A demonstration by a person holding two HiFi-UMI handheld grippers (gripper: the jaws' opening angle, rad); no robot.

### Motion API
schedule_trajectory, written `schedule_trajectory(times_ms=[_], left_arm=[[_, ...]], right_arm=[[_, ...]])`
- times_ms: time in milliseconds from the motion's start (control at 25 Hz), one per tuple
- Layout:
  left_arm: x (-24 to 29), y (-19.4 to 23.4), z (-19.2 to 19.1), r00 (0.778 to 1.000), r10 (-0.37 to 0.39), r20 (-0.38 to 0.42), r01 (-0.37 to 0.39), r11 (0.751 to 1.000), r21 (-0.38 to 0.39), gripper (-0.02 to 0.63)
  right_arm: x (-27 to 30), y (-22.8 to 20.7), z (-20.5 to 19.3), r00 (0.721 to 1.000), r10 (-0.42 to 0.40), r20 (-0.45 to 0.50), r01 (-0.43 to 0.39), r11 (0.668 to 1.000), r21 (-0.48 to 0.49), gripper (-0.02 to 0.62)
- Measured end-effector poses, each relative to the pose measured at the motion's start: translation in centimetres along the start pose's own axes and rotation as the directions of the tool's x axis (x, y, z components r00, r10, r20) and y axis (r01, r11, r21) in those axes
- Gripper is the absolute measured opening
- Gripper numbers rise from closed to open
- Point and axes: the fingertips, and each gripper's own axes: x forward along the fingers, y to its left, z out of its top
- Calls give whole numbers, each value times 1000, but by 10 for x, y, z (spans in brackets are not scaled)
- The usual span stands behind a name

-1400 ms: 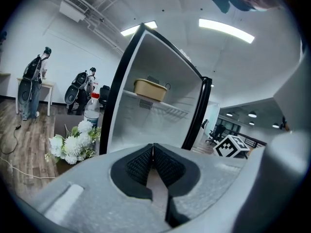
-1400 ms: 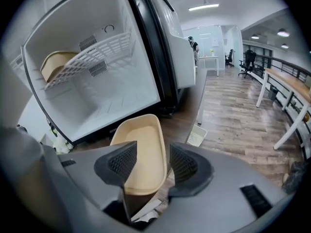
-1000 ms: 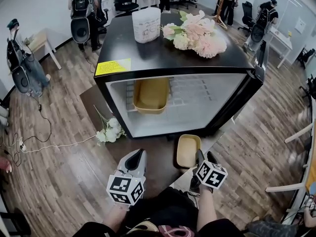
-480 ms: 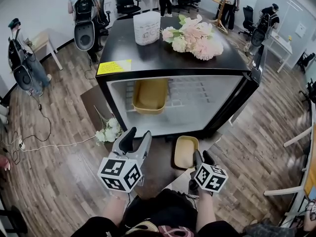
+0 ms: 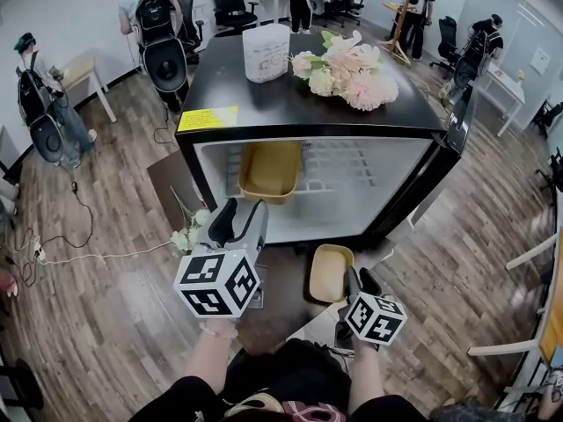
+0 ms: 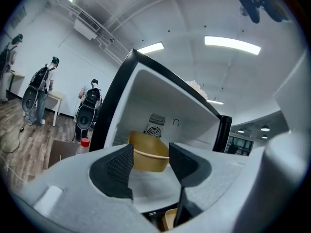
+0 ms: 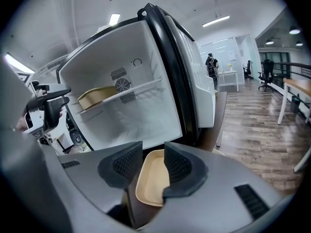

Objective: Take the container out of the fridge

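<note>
Head view: left gripper (image 5: pixel 242 211) risen toward fridge (image 5: pixel 264 104), fingers just spread wide, empty, aimed at shelf container (image 5: pixel 268 170). Right gripper (image 5: pixel 362 278) fingers narrowing, holding nothing. Grasp likely next.

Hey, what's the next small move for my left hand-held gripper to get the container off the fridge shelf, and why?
Probably ease the left hand-held gripper forward into the fridge toward the tan container on the shelf. Its jaws have just been opening and grip nothing, and the container lines up with the gap between them but sits farther back.
</note>
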Motion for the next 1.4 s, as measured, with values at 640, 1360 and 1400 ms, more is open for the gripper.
schedule_trajectory(times_ms=[640,1360,1400], left_arm=[[43,25,1,976,195,-94,-199,980,-28,213],[58,50,-15,923,347,-166,-376,904,-201,142],[58,53,-15,915,363,-174,-394,897,-199,122]], right_arm=[[11,10,6,999,45,-18,-45,999,-20,137],[20,5,1,997,57,-48,-56,998,23,130],[21,5,1,997,61,-47,-60,998,31,130]])
